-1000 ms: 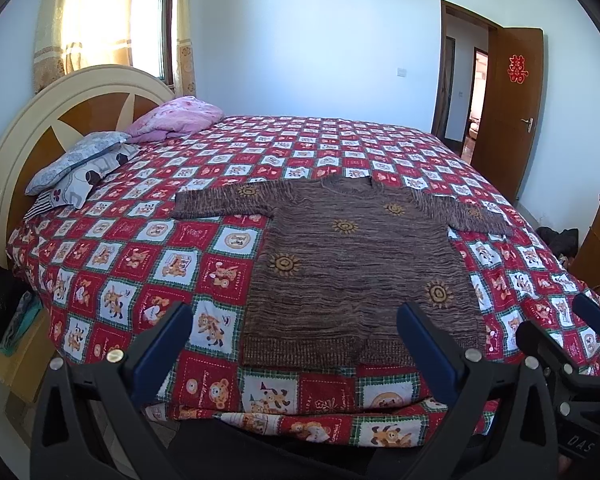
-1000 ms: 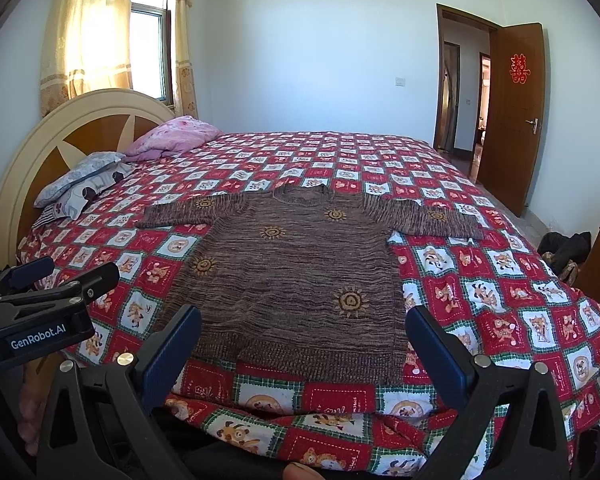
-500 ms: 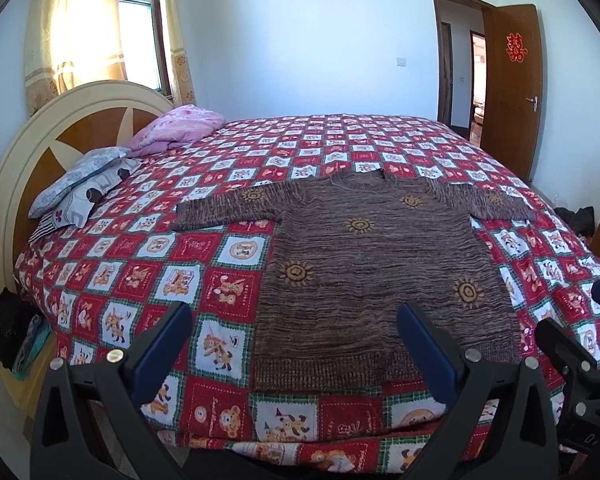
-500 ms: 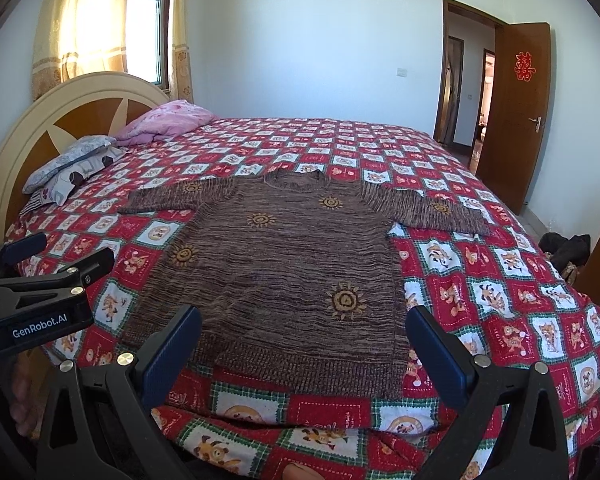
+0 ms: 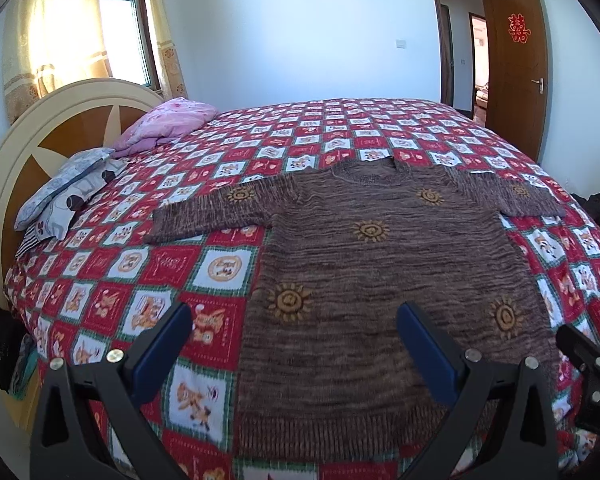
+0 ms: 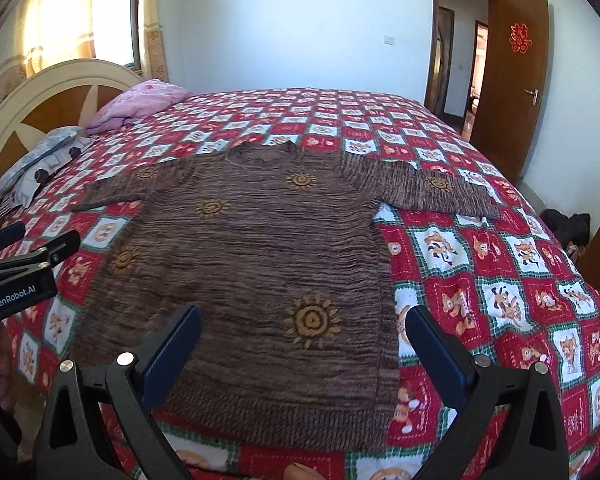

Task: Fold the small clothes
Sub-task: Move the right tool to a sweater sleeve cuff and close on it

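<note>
On the bed (image 5: 204, 216), from the left wrist view, a brown knit sweater (image 5: 384, 280) with orange sun patterns lies flat and face up on the red checkered cartoon quilt, both sleeves spread out sideways and the ribbed hem nearest the camera. The left gripper (image 5: 294, 340) hangs above the hem's left part with its blue-padded fingers spread wide, holding nothing. Pillows (image 5: 68, 192) and a pink blanket (image 5: 168, 120) sit up by the round headboard, and a brown door (image 5: 516, 68) stands open at the far right.

Over to the right wrist view: same sweater (image 6: 252, 264), spread out and unfolded. The right gripper (image 6: 302, 344) is wide open too, empty, hovering over the hem's right part. The left gripper's body shows at the left edge, labelled GenRobot.AI.
</note>
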A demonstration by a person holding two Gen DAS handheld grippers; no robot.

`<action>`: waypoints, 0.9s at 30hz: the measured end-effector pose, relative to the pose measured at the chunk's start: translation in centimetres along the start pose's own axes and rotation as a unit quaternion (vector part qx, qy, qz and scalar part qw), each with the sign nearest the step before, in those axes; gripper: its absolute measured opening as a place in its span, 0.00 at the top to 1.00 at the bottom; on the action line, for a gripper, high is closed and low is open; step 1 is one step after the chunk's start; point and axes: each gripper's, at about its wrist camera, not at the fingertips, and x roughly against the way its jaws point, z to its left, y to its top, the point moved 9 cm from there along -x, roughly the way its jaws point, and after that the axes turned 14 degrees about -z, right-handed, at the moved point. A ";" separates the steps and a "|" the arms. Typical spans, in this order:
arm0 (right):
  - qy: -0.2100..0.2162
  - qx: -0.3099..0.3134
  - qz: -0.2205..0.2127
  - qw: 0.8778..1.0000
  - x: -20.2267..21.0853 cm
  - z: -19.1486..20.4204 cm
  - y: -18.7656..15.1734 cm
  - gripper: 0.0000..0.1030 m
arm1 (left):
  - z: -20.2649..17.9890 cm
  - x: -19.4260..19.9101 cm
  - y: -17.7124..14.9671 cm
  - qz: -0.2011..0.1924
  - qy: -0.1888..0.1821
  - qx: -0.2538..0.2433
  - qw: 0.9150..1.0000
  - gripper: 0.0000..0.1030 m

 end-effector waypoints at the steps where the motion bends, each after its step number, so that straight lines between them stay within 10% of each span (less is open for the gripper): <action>1: -0.003 -0.001 0.002 1.000 -0.6 -0.3 0.2 0.01 | -0.1 -0.8 0.3 0.001 0.000 -0.001 1.000 0.00; 27: -0.114 -0.064 0.051 0.990 -16.0 -17.6 3.5 0.01 | -5.3 -15.6 3.7 0.021 0.019 -0.034 0.999 0.00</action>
